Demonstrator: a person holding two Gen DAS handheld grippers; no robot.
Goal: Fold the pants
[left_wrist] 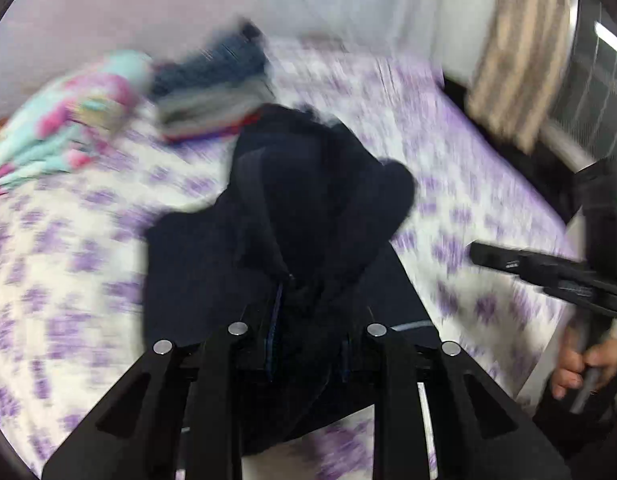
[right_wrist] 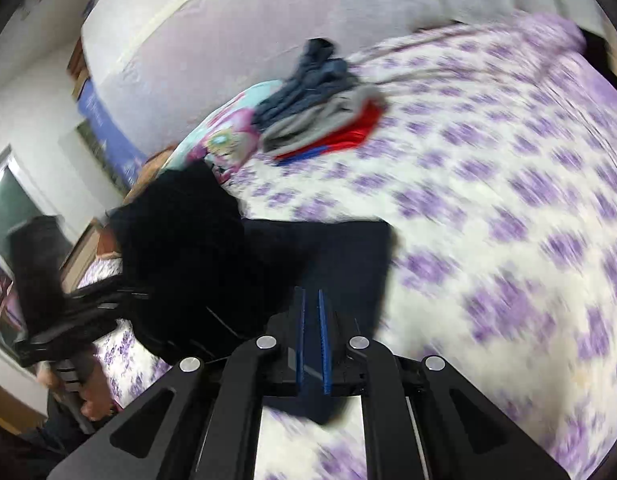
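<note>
Dark navy pants hang bunched over a bed with a purple-flowered sheet. My left gripper is shut on the pants' fabric, which fills the space between its fingers. In the right wrist view the pants drape to the left and a flat part lies on the sheet. My right gripper has its blue pads nearly together, with dark fabric between and below them. The right gripper also shows at the right edge of the left wrist view. Both views are blurred.
A stack of folded clothes in blue, grey and red lies at the far side of the bed, next to a pink and turquoise pillow. A striped curtain hangs at the right. White walls stand behind the bed.
</note>
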